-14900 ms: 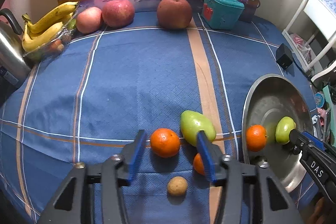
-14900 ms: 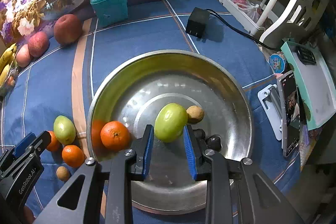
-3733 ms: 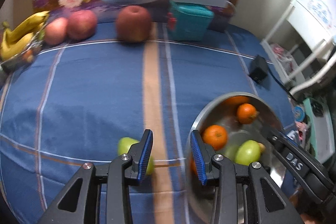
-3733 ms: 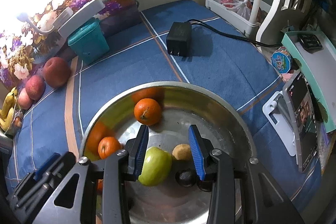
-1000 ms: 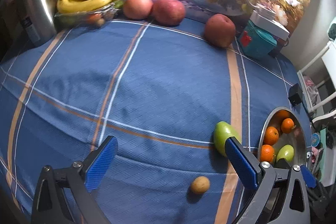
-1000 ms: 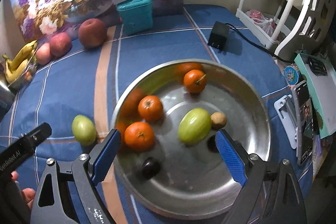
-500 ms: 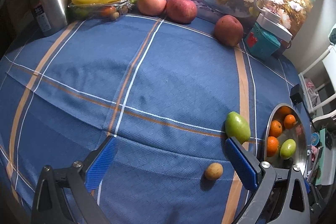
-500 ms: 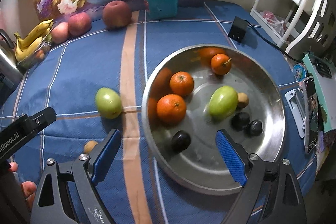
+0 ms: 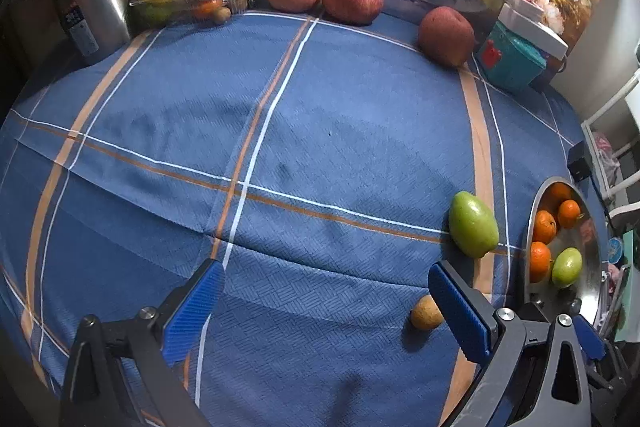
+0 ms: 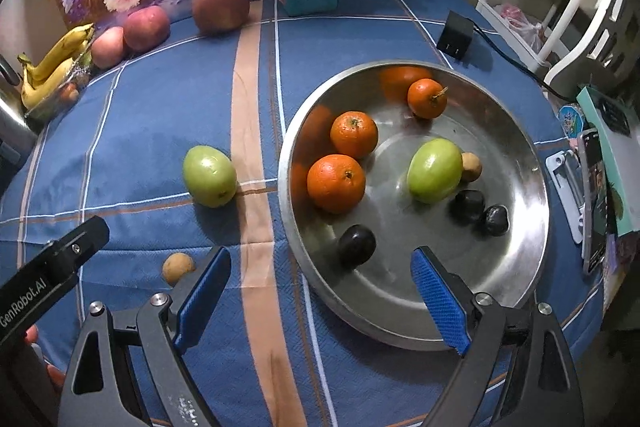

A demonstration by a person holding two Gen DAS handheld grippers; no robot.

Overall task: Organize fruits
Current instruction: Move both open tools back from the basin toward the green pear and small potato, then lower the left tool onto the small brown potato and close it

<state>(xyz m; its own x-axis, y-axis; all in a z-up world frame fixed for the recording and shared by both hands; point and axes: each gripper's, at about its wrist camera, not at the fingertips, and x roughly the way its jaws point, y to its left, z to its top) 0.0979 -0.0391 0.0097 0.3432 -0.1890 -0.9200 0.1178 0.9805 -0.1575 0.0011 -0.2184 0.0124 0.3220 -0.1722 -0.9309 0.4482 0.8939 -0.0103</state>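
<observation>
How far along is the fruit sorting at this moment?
Mostly done. The metal bowl already holds three oranges, a green fruit, a small brown fruit and three dark ones. Nothing is in hand: the left claw and right claw are both open and empty. Left on the cloth: a green fruit on the cloth and a small brown fruit on the cloth.

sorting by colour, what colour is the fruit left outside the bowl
Green, best seen in the right wrist view.

White lettering "GenRobot.AI" runs along the black body of the left gripper (image 10: 56, 267). No other text is legible
</observation>
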